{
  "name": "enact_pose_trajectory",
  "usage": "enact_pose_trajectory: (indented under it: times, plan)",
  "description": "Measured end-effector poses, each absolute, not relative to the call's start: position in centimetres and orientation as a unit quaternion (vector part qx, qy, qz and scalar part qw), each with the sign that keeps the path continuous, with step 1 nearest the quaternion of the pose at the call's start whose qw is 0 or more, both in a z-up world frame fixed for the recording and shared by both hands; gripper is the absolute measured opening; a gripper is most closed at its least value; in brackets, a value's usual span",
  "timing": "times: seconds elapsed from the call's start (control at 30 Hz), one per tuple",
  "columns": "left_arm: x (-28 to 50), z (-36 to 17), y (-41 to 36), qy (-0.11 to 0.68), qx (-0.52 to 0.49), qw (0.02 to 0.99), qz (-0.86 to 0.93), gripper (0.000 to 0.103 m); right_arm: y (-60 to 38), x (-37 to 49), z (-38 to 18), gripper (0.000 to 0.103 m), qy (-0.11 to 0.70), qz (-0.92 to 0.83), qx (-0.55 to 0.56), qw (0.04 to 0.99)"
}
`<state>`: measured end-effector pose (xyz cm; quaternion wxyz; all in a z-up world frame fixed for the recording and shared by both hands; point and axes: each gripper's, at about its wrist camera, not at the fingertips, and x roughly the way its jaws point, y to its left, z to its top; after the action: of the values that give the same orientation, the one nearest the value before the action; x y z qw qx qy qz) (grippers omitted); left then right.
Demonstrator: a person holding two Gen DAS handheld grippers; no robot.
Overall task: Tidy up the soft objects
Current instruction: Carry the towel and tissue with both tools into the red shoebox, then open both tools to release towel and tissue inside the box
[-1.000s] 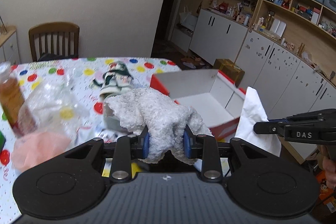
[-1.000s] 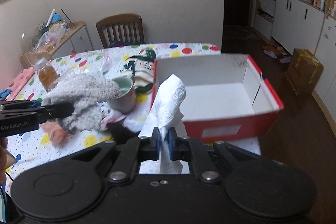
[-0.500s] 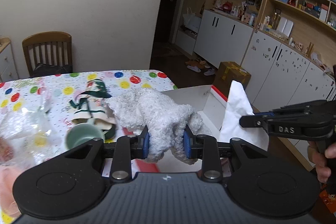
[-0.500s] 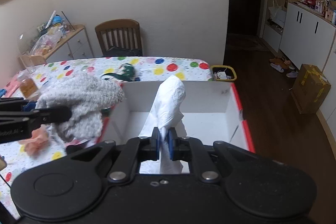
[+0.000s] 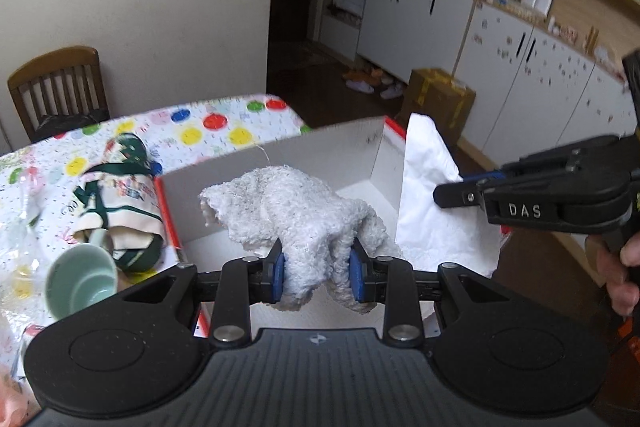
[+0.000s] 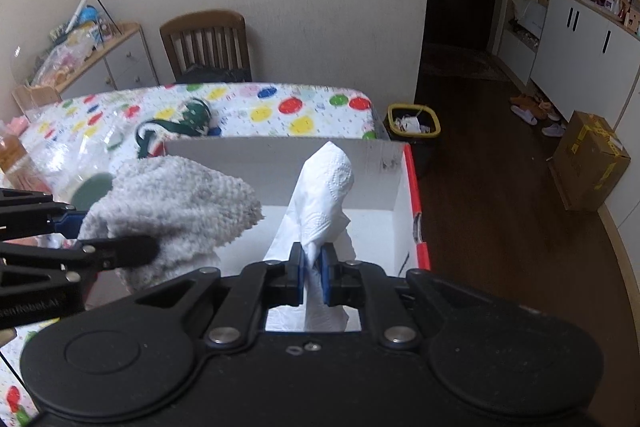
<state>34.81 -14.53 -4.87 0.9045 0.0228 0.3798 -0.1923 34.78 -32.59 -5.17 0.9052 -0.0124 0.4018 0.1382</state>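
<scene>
My left gripper (image 5: 319, 273) is shut on a fluffy white-grey towel (image 5: 296, 215) and holds it over the left part of the red box with a white inside (image 5: 280, 163). The towel also shows in the right wrist view (image 6: 176, 203). My right gripper (image 6: 312, 277) is shut on a white paper towel (image 6: 324, 195) and holds it over the right part of the same box (image 6: 412, 187). The paper towel also shows in the left wrist view (image 5: 432, 203), pinched by the right gripper (image 5: 452, 193).
The box sits on a table with a polka-dot cloth (image 6: 280, 107). Left of the box lie a pale green cup (image 5: 80, 285) and a green and cream cloth bag (image 5: 124, 199). A wooden chair (image 6: 206, 45) stands behind the table. A bin (image 6: 412, 125) and a cardboard box (image 6: 588, 167) stand on the floor.
Both grippers have moved forward and right with their loads, from beside the box to over its inside. The cup and the bag have slid to the left in the left wrist view.
</scene>
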Motion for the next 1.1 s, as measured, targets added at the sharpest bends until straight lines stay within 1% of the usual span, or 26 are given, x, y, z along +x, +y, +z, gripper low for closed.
enact_pose_trajectory:
  times: [0.27, 0.4, 0.77, 0.9, 1.03, 1.1]
  plan:
    - [38.6, -8.4, -17.0, 0.435, 0.044, 0.881, -0.181, 0.03, -32.2, 38.0, -8.6, 0.007, 0.447, 0.146, -0.034, 0.882]
    - [40.1, -9.9, -17.6, 0.471, 0.038, 0.864, -0.173, 0.03, -32.3, 38.8, -10.0, 0.008, 0.46, 0.146, -0.043, 0.875]
    - [42.5, -12.4, -18.8, 0.529, 0.05, 0.835, -0.145, 0.03, -31.8, 39.9, -12.4, 0.008, 0.494, 0.17, -0.067, 0.85]
    - [42.9, -12.8, -18.8, 0.536, 0.052, 0.83, -0.142, 0.03, -31.4, 40.1, -12.8, 0.008, 0.501, 0.177, -0.072, 0.844]
    - [43.2, -13.0, -18.7, 0.546, 0.052, 0.825, -0.135, 0.03, -31.2, 40.2, -13.1, 0.012, 0.505, 0.179, -0.08, 0.84]
    - [43.3, -13.1, -18.7, 0.549, 0.052, 0.824, -0.133, 0.031, -31.2, 40.3, -13.1, 0.016, 0.506, 0.178, -0.079, 0.84]
